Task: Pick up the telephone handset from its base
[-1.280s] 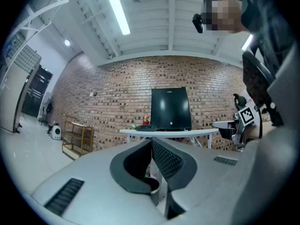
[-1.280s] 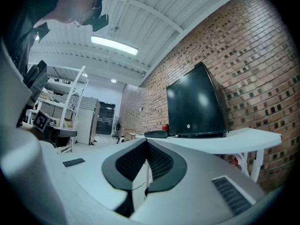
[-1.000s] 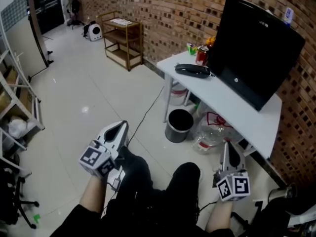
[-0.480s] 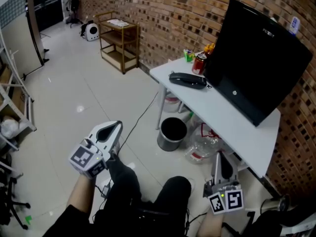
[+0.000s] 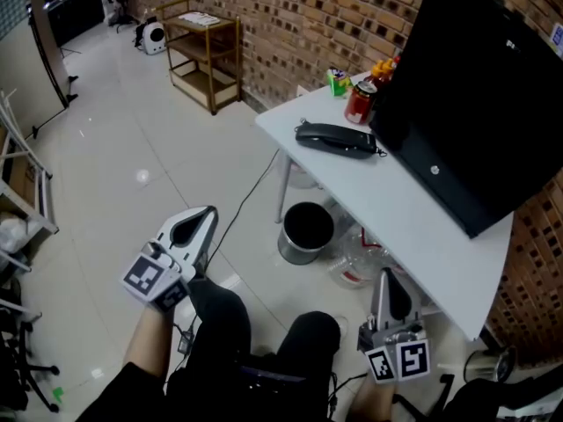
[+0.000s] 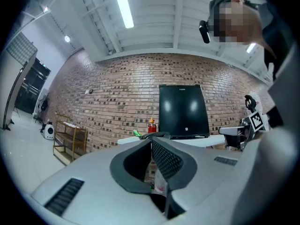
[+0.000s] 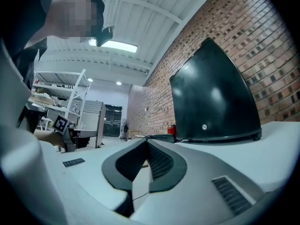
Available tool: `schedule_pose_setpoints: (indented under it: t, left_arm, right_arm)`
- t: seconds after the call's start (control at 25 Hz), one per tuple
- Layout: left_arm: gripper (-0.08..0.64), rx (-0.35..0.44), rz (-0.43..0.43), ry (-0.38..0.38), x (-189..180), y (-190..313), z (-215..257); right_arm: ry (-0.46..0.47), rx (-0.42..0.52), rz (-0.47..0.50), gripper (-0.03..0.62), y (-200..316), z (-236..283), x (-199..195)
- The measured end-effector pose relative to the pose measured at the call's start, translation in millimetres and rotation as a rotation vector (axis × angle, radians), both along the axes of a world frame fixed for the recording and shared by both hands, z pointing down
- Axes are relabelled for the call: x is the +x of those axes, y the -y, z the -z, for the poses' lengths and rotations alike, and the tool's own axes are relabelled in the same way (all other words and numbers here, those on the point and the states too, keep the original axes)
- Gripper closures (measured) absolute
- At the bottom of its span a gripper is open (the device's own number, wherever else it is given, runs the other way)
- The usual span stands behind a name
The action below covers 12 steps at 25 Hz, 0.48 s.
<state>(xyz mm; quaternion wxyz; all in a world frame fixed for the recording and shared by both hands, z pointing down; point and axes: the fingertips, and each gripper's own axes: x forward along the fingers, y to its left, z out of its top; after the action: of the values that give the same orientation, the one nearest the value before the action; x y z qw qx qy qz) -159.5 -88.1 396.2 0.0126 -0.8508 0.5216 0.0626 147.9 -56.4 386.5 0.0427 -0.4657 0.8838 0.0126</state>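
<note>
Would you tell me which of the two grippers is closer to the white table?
The right gripper, beside the near edge of the table; the left gripper is out over the tiled floor, past the black bin.

Open floor up to table point(image 5: 413, 227); monitor point(image 5: 475, 104), can point(image 5: 360, 104) beside telephone point(image 5: 336, 139)

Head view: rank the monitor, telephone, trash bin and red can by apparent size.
1. monitor
2. trash bin and telephone, about alike; the bin sits lower, farther from the camera
3. red can
</note>
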Motion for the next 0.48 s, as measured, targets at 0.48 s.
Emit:
schedule_pose_setpoints:
  t: [0.48]
  left_arm:
    - [0.555,0.038,-0.056,0.031,5.5,59.8,20.4]
  right_arm:
    - [0.039,0.028,0.02,0.583,56.0,19.3,-14.4]
